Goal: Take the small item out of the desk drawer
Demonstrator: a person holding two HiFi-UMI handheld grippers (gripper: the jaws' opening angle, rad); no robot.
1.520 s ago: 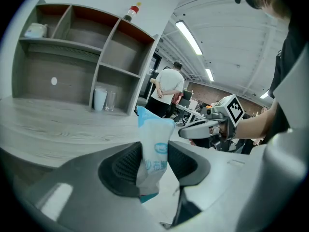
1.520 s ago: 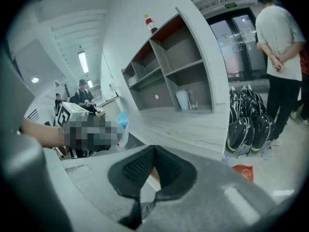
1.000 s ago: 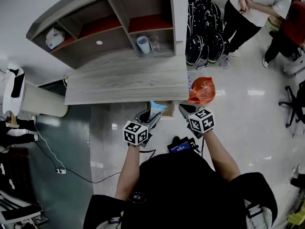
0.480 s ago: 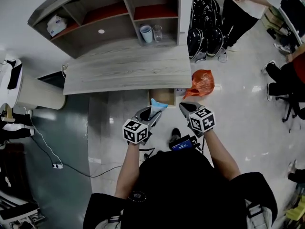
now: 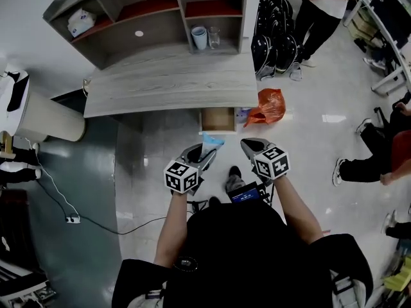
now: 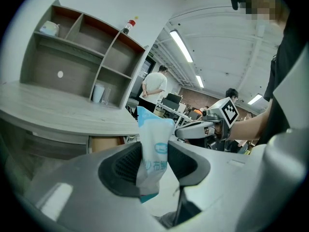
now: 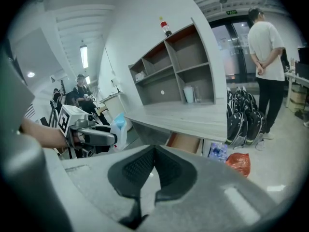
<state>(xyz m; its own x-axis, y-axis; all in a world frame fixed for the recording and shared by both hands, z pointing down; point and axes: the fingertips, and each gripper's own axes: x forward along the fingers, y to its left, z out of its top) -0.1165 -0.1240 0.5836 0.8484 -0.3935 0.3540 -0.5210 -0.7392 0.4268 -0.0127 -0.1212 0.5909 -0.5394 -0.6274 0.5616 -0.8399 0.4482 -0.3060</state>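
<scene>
A small blue-and-white packet (image 5: 210, 144) stands upright between the jaws of my left gripper (image 5: 204, 152), which is shut on it. In the left gripper view the packet (image 6: 154, 144) rises above both pads. My right gripper (image 5: 248, 146) is level with the left one and a little to its right, jaws closed together and holding nothing (image 7: 154, 164). Both grippers hang over the floor, well back from the grey wooden desk (image 5: 167, 85). The desk drawer (image 5: 218, 119) stands open under the desk's front edge; its inside looks bare.
An orange plastic bag (image 5: 270, 105) lies on the floor right of the drawer. The shelf unit on the desk holds cups (image 5: 200, 37) and a tissue box (image 5: 82, 22). Black bags (image 5: 276, 40) and people stand at the right. A cable (image 5: 70, 218) trails on the left floor.
The desk and drawer have slid further away from both grippers in the head view. The packet stays in the left gripper's jaws and the right gripper stays shut.
</scene>
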